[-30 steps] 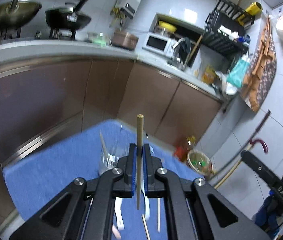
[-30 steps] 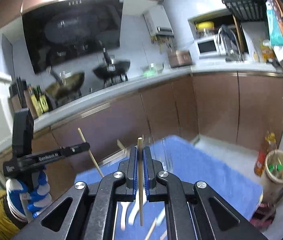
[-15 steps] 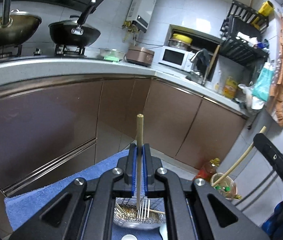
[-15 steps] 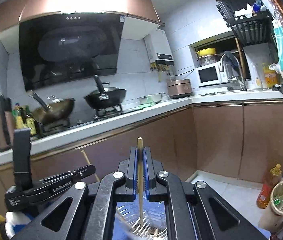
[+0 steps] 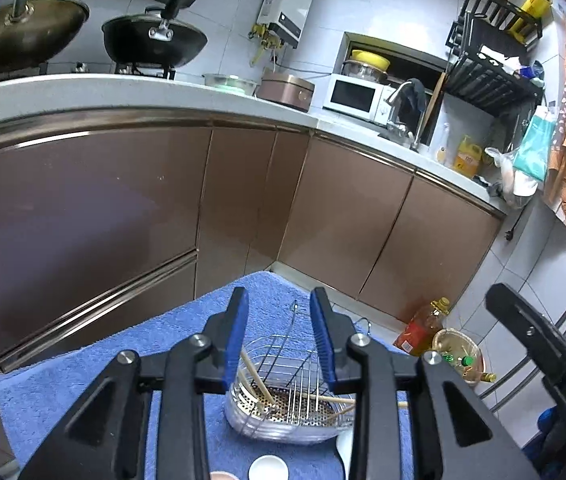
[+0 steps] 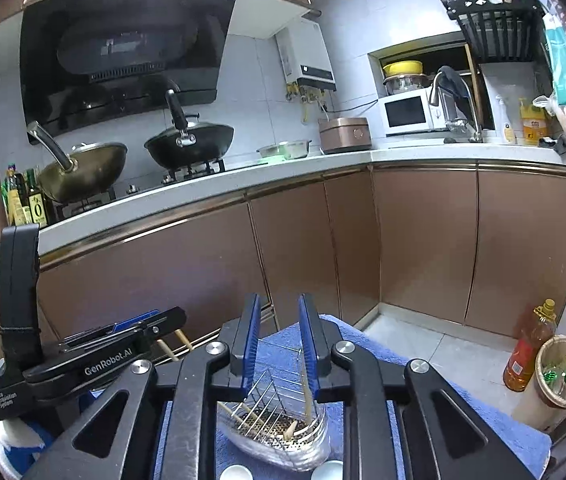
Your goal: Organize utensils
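**Chopsticks dropping into the drainer basket: both grippers releasing**

Chopsticks (image 5: 257, 380) are lying inside the wire drainer basket (image 5: 291, 404), slanted against its side with their tips on the perforated floor. The basket is standing on the blue towel (image 5: 83, 384) that is covering the table, directly below both grippers.

Left gripper (image 5: 279, 338): its jaws have just been opening and are now standing apart with nothing pressed between the blue pads. The chopstick it was carrying is no longer in its grasp; the sticks visible in the gap are lying lower down, in the basket.

Right gripper (image 6: 279, 344): its jaws have likewise just been opening. A pale chopstick (image 6: 305, 388) is showing close along the inner face of one pad, running down into the basket. Whether it is touching that pad cannot be told, but the pads are not pinching it.

Step in hand, as judged: the deposit of one chopstick from each gripper into the basket, at the point of release.

Two white dishes (image 6: 237, 472) are sitting at the lower frame edge, just beside the basket.

Next move, as judged: both grippers need lifting straight clear of the basket wires before travelling back to whatever utensils are lying loose on the towel. A sideways pull risks snagging a wire and tipping the basket.
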Demonstrator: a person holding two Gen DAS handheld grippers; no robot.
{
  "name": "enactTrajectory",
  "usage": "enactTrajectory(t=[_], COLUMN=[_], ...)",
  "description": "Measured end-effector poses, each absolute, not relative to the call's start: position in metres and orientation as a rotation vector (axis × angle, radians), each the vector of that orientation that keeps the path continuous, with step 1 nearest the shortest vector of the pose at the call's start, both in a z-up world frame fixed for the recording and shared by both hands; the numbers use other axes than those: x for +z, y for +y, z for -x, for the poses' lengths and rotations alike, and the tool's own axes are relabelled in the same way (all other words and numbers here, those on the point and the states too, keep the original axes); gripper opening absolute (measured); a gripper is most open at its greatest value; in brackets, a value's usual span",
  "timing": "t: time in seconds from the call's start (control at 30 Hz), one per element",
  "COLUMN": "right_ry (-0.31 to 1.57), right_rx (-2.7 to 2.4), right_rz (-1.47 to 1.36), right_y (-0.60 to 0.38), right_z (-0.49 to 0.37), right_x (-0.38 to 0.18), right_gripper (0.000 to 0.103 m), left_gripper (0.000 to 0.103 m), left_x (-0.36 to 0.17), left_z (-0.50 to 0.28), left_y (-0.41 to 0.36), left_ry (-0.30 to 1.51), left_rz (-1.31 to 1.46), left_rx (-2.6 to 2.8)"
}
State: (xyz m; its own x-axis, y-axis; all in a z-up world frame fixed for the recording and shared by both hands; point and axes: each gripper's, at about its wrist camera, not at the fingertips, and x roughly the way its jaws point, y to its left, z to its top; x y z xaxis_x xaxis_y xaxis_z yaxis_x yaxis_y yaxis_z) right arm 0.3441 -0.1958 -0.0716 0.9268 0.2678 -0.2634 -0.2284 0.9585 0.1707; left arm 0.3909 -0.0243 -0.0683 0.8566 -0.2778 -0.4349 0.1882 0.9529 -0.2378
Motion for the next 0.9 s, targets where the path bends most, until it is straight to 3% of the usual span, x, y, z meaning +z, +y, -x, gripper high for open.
enactTrajectory(t=[0.1, 0.53, 0.73, 0.9], right_ry=[0.278, 0.272, 0.276, 0.286], right_rx=[0.252, 0.247, 0.203, 0.173], right_rz=[-0.153, -0.170, -0.133, -0.127], right_y=[-0.199, -0.210, -0.203, -0.197], right_z=[-0.330, -0.229, -0.184, -0.156], right_x=[-0.062, -0.040, -0.042, -0.048], right_gripper=[0.031, 0.032, 0.044, 0.051], left_gripper=[0.039, 0.041, 0.041, 0.048], left_x=[-0.058, -0.025, -0.019, -0.021], left_z=[-0.372, -0.268, -0.218, -0.181], left_y=[-0.019, -0.005, -0.006, -0.007], left_ry=[0.471, 0.442, 0.389, 0.347], left_rz=[0.182, 0.133, 0.096, 0.079], left_rx=[-0.246, -0.268, -0.267, -0.239])
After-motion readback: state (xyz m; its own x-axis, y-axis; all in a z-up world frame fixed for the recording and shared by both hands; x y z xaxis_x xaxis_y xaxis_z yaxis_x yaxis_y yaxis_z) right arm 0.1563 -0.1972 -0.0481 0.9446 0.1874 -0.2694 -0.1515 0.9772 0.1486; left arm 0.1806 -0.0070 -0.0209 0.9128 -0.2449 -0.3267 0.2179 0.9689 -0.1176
